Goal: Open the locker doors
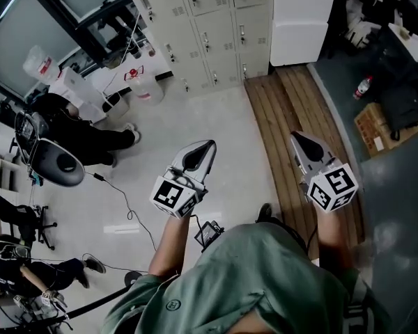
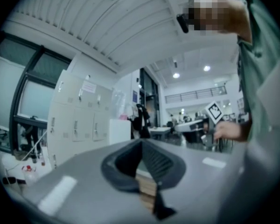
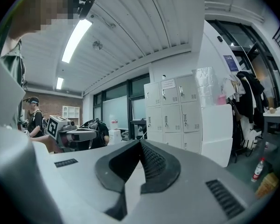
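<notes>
Well ahead of left tool [image 1: 203,152], right tool [image 1: 301,141]: lockers [image 1: 209,30].

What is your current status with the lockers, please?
Left gripper shut, right gripper shut, both empty. Locker doors all closed, across the floor. Nothing in between.

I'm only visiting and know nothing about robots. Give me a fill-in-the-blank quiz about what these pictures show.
All the locker doors in view are ____. The left gripper and right gripper have their jaws together and hold ____ between them. In the head view, the right gripper shows over a floor strip made of ____ planks.
Missing words: shut; nothing; wooden.
</notes>
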A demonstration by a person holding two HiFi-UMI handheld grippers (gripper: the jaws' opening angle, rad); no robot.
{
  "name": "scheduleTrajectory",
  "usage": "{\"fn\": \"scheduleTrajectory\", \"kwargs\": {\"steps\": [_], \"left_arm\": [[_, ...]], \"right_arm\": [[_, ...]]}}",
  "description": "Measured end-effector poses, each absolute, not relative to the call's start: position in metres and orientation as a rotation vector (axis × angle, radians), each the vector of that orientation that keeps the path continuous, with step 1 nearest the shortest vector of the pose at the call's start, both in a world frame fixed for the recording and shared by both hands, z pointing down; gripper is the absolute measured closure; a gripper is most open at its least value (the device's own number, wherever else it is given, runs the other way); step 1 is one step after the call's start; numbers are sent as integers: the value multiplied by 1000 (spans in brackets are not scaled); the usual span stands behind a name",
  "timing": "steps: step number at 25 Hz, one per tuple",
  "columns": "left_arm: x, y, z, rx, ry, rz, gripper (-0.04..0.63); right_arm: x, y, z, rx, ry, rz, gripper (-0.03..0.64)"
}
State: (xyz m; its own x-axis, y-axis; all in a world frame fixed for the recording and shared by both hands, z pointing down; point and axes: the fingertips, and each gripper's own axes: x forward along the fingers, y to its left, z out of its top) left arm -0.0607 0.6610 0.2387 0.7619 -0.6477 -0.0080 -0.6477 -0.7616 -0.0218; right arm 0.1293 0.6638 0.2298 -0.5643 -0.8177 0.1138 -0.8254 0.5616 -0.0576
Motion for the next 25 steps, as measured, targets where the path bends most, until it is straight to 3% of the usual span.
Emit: {"fn": "scheduleTrajectory", "kwargs": {"steps": [13, 25], "left_arm": [[-6, 577, 233, -2861, 1213, -32, 596], [-16, 499, 248, -2901, 1180, -43, 597]], "right_arm": [[188, 565, 233, 1316, -2779, 163, 623], [183, 497, 244, 1367, -2742, 211, 623]]}}
